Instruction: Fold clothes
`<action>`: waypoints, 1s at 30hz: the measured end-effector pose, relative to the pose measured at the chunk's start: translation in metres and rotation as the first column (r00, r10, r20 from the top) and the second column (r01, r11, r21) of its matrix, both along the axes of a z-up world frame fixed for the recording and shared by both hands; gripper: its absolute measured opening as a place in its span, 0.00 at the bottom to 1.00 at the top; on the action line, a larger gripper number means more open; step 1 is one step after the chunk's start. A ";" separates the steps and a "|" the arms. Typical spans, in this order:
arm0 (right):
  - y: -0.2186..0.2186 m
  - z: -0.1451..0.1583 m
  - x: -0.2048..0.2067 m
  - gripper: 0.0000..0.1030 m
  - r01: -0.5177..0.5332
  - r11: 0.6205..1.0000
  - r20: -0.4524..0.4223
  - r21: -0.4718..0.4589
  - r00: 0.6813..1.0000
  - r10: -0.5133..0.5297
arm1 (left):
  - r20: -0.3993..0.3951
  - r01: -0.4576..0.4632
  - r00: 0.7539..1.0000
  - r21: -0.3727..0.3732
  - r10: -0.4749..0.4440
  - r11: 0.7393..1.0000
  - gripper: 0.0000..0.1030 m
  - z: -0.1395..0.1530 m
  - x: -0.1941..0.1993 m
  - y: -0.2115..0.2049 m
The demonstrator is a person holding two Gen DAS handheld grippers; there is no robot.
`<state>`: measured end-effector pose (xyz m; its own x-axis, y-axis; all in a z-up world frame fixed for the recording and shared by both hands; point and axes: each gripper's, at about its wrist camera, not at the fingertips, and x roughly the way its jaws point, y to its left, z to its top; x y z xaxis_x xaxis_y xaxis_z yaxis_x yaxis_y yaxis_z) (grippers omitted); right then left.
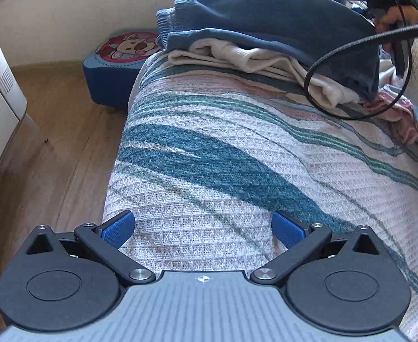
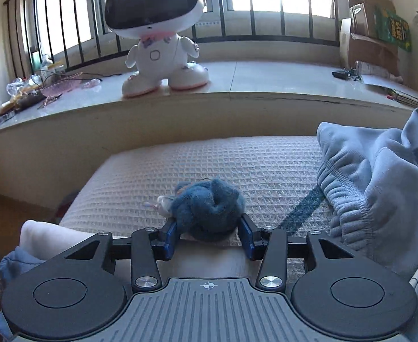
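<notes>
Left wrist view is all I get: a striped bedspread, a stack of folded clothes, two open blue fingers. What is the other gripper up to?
Observer: The right gripper has a rolled-up blue bundle, probably socks, between its fingers at the near edge of the bedspread. I can't tell whether it is squeezing it.
Operator: Any more laundry over there?
Observer: Yes, crumpled light blue sweatpants lie just to the right of the bundle.
Operator: And past the bed?
Observer: A white toy robot stands on the window ledge.
</notes>
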<state>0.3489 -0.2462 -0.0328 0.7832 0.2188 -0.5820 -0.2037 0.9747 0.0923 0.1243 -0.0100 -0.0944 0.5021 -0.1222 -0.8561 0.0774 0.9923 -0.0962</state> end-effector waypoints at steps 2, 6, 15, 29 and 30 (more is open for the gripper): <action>-0.004 0.005 -0.005 0.48 -0.012 1.000 -0.006 0.008 1.000 0.012 | 0.003 0.008 1.000 0.006 -0.008 1.000 1.00 0.000 0.001 -0.002; -0.021 0.019 -0.027 0.62 -0.023 1.000 0.004 0.007 1.000 0.023 | 0.005 0.020 1.000 0.006 -0.020 1.000 1.00 0.001 0.000 -0.007; -0.112 0.034 -0.083 0.62 0.040 0.997 -0.080 -0.062 0.996 -0.045 | 0.011 0.040 0.999 -0.003 -0.040 0.999 1.00 0.006 -0.008 -0.018; -0.217 0.111 -0.123 0.61 0.292 0.932 0.090 -0.217 0.956 -0.279 | 0.015 0.062 0.998 -0.001 -0.062 0.998 1.00 0.011 -0.012 -0.032; -0.222 0.112 -0.125 0.61 0.305 0.926 0.086 -0.221 0.952 -0.293 | 0.014 0.060 0.998 0.000 -0.060 0.998 1.00 0.011 -0.012 -0.032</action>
<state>0.2235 -0.4680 0.0788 0.8211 -0.1644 -0.5466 0.1018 0.9845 -0.1431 0.1123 -0.0422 -0.0837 0.5056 -0.1530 -0.8491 0.1386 0.9858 -0.0951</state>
